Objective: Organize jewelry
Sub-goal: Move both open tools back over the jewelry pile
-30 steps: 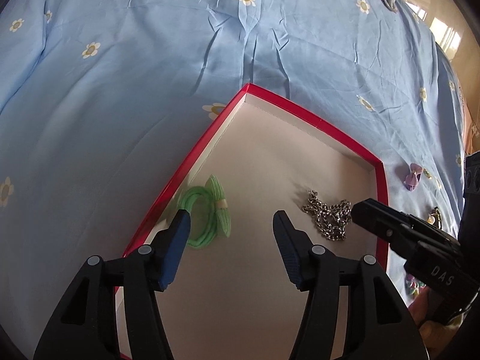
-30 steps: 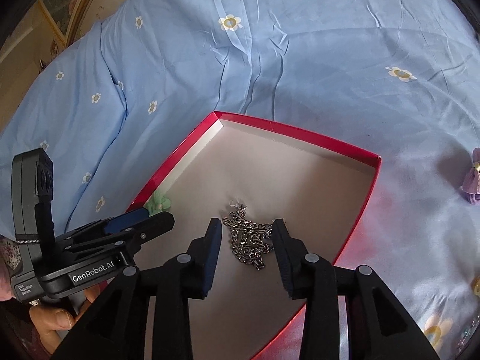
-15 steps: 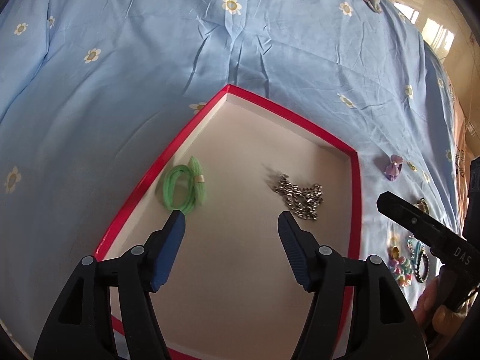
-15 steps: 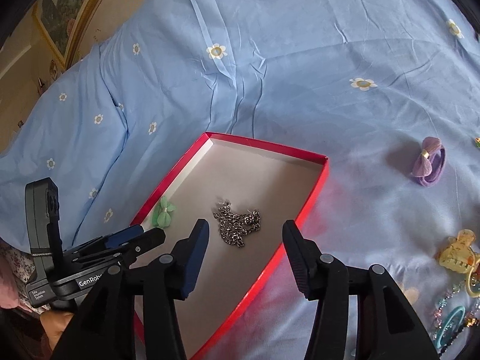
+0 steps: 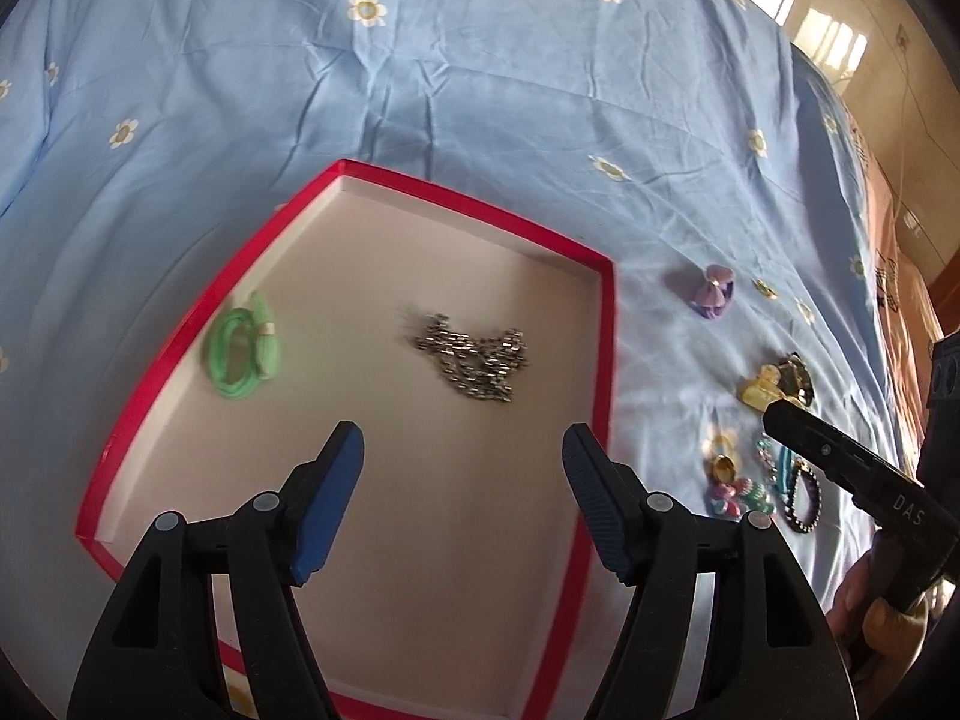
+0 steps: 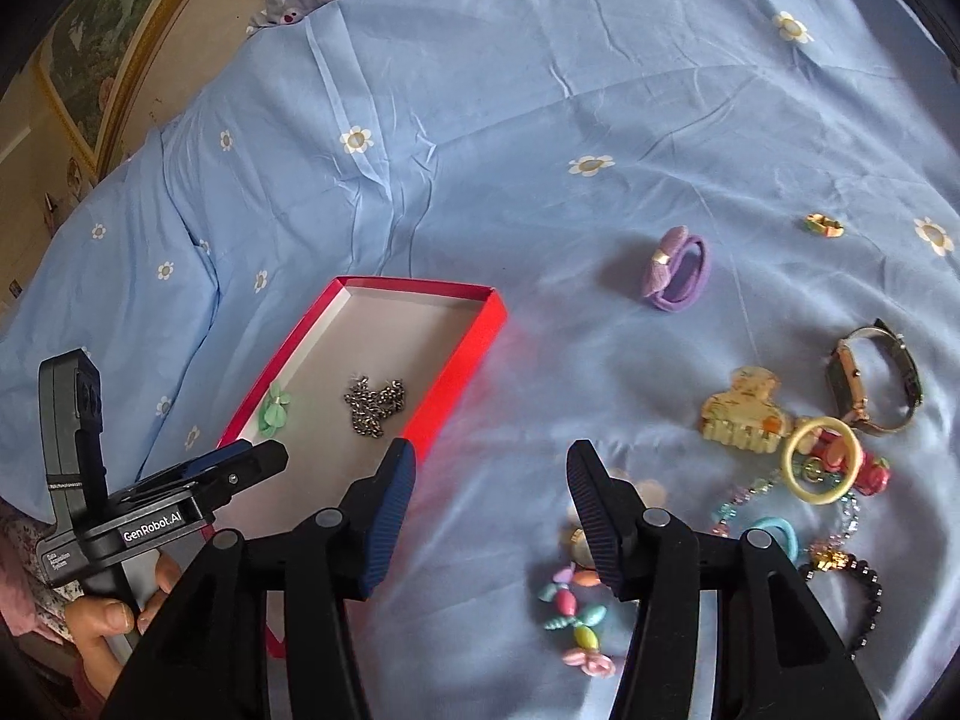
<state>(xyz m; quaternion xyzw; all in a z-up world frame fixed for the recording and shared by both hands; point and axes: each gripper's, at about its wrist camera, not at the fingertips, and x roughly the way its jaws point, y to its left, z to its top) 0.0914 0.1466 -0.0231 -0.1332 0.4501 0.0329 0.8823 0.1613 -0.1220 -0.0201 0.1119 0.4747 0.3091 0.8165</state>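
Blue cloth with little white daisies covers the soft, wrinkled bed, and a framed picture hangs on the wall behind. On it sits a flat red box with a pale floor, where a shiny metal chain lies in a bumpy heap well apart from a fuzzy green hair tie. Both claws, left and right, stand wide and empty, the left just opened more, while a purple bow tie, a watch, a hair clip and beads wait on the cloth beside the box.
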